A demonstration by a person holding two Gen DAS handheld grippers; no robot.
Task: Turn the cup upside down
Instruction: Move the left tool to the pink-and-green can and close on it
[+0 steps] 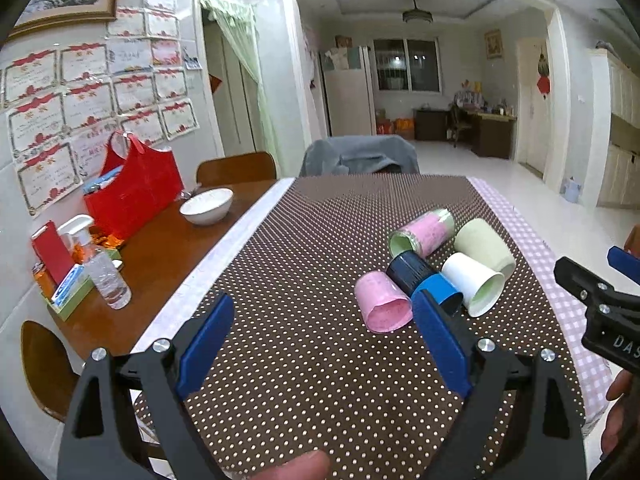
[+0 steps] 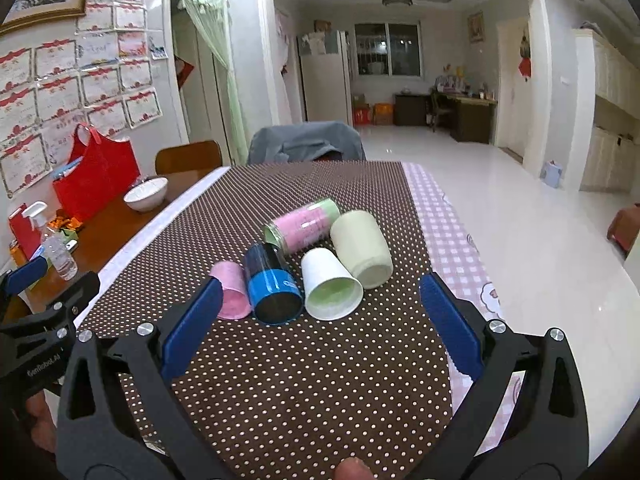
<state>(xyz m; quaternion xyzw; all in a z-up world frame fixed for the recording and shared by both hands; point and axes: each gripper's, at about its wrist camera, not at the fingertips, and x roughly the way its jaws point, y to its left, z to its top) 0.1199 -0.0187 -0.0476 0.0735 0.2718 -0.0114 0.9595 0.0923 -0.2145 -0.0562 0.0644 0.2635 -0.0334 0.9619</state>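
Left wrist view
Left gripper [image 1: 320, 344]: spread wide over the dotted cloth [image 1: 304, 256], nothing between its blue pads, cups ahead and to its right.
Cups: five of them lie tipped on their sides in one tight cluster, right-centre of the cloth.
Pink cup [image 1: 383, 303]: nearest this gripper, mouth facing us, it looks thin and light, so I'd expect a hard squeeze to dent it.
Dark blue cup [image 1: 424, 278]: glossy, likely slippery, pressed between the pink and the white cup [image 1: 474, 282].
Right gripper [image 1: 600, 300]: just pokes in at the right border.

Right wrist view
Right gripper [image 2: 320, 320]: also gaping, empty, lined up on the cluster's mouths.
White cup [image 2: 329, 282]: dead centre, open mouth toward us, best held across the side wall near mid-height, I reckon, not on the flimsy rim.
Pale green cup [image 2: 360, 246]: touching the white one, lying closest to the checked cloth [image 2: 448, 216] on the right.
Pink-and-green cup [image 2: 302, 226]: behind the rest, lying crosswise.
Room: open cloth in front of and beyond the cups; the table's right edge is near, so any cup could roll off.
Left side: white bowl [image 2: 145, 194], red bag [image 2: 96, 168] and spray bottle [image 2: 50, 240] sit well apart.
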